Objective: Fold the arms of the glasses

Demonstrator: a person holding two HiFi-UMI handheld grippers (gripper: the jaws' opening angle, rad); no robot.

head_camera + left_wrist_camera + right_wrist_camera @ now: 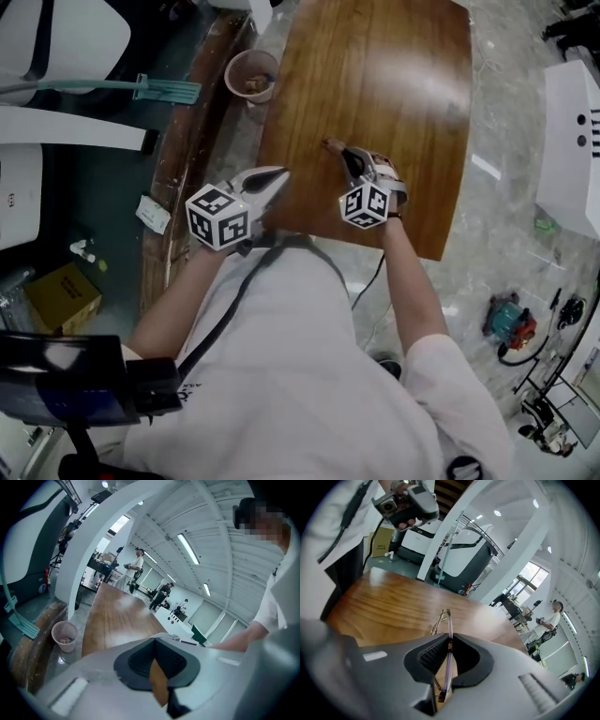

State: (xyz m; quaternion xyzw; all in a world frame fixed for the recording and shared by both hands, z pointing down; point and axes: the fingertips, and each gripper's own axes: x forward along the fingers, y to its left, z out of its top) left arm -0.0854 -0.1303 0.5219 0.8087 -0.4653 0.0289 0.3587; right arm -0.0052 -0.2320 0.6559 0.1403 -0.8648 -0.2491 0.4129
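A person in a white shirt stands at the near end of a brown, glossy wooden table (394, 84) and holds a gripper in each hand.

The right gripper (349, 159) is over the near middle of the table and points toward the far side, tilted down. Its dark ribbed pads (429, 656) pinch a pair of thin, metal-framed glasses (448, 623), seen edge-on between them. A lilac-tinted strip runs straight along the gap and sticks out past the jaw tips, and a thin golden wire part angles off to its left. I cannot tell whether the arms are folded, nor whether the glasses touch the wood.

The left gripper (274, 176) is at the near left edge of the table, well apart from the right one and from the glasses. Its jaws are pressed together at the tips with nothing between them; only a sliver of table shows behind the pads.

On the floor to the left of the table's far half stands a pink mesh wastebasket (64, 643) with some scraps inside.
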